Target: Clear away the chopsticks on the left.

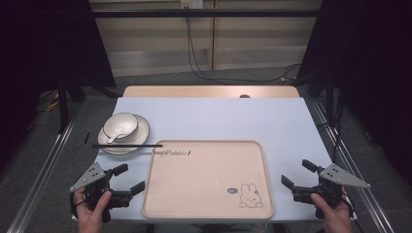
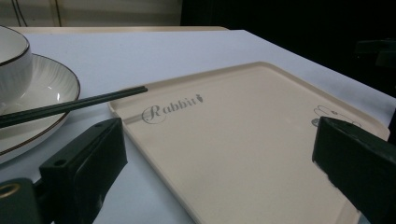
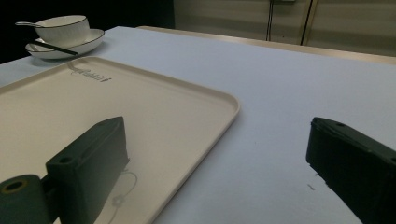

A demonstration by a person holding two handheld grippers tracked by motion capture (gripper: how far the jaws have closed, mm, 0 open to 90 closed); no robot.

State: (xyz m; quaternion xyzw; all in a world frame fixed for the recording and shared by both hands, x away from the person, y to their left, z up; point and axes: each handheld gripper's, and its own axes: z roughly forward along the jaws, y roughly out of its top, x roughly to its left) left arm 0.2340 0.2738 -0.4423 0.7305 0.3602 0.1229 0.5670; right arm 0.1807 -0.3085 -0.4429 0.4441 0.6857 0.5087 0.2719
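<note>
Pale blue cloth covers the table (image 1: 214,116), with dark curtains on both sides and cables trailing down the wall behind. On it, close to the person's edge, lies a beige tray (image 1: 206,177) with a rabbit drawn in its near right corner and the word "Rabbit" along its far left rim. Left tongs (image 1: 132,178) sit just off the tray's left edge, jaws spread wide with nothing between them. Right tongs (image 1: 298,173) hover just beyond the tray's right edge, likewise wide open and holding nothing. Each is gripped by a hand at the table's near edge. Further out, past the tray's far left corner, a white bowl (image 1: 120,124) with a spoon (image 1: 114,137) stands on a plate (image 1: 141,131). Black chopsticks (image 1: 127,145) lie across the plate, their tips reaching the tray's corner.
</note>
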